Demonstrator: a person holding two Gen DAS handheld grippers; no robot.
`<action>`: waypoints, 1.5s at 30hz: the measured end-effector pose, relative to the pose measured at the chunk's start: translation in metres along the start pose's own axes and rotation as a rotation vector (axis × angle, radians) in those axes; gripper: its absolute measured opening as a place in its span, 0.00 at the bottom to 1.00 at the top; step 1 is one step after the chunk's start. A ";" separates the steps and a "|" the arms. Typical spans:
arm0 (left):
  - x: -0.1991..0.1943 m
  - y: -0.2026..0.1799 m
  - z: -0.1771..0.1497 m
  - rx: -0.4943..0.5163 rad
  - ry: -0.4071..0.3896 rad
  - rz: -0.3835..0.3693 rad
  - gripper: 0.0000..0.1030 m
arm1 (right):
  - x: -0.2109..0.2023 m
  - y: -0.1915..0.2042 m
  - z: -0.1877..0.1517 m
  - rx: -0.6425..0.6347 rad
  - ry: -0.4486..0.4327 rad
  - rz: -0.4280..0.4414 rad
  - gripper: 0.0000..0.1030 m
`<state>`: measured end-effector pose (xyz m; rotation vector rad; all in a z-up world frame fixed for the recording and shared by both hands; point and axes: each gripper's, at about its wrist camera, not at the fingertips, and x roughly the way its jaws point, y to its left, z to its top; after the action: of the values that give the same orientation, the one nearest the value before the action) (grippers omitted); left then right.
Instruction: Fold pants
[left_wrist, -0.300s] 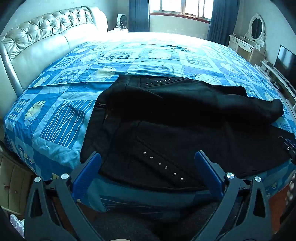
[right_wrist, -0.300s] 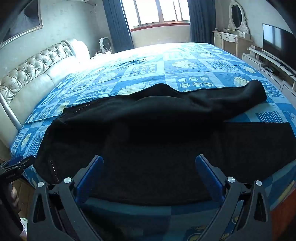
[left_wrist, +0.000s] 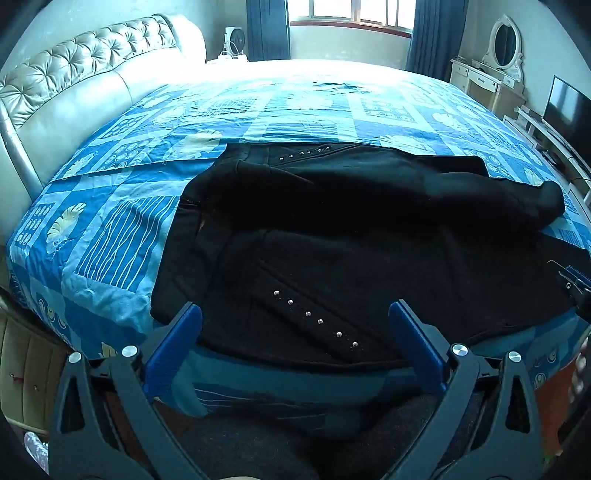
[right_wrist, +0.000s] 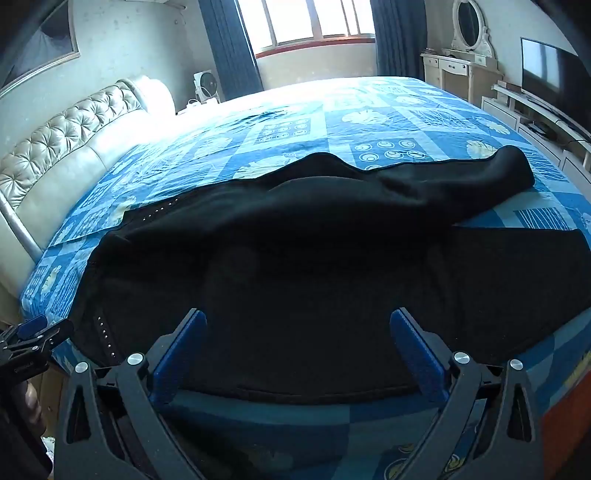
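Observation:
Black pants (left_wrist: 351, 251) with rows of silver studs lie spread along the near side of the bed, waist to the left and legs running right; they also fill the right wrist view (right_wrist: 314, 277). The far leg is rumpled and ends in a raised lump at the right. My left gripper (left_wrist: 295, 332) is open and empty, hovering just above the near edge of the pants at the studded pocket. My right gripper (right_wrist: 297, 339) is open and empty over the near leg, further right. Each gripper shows at the edge of the other's view.
The bed (left_wrist: 110, 236) has a blue patterned cover and a tufted cream headboard (left_wrist: 74, 85) at the left. A dresser with an oval mirror (left_wrist: 506, 48) and a TV (right_wrist: 550, 70) stand at the right. Windows with blue curtains are behind.
Both grippers have shifted only slightly; the views are nearly the same. The pants have not moved.

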<state>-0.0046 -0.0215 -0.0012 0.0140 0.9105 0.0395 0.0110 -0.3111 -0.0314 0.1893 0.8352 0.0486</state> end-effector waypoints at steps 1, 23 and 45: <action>0.002 0.000 -0.003 0.001 -0.004 0.001 0.98 | 0.000 0.002 -0.001 -0.005 -0.002 -0.002 0.96; 0.007 0.006 -0.005 -0.016 0.003 0.008 0.98 | 0.009 0.006 -0.010 -0.019 0.027 -0.006 0.96; 0.005 0.005 -0.007 -0.009 -0.001 0.016 0.98 | 0.014 0.004 -0.013 -0.022 0.048 -0.002 0.96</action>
<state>-0.0073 -0.0163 -0.0094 0.0132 0.9091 0.0581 0.0110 -0.3037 -0.0495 0.1667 0.8821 0.0605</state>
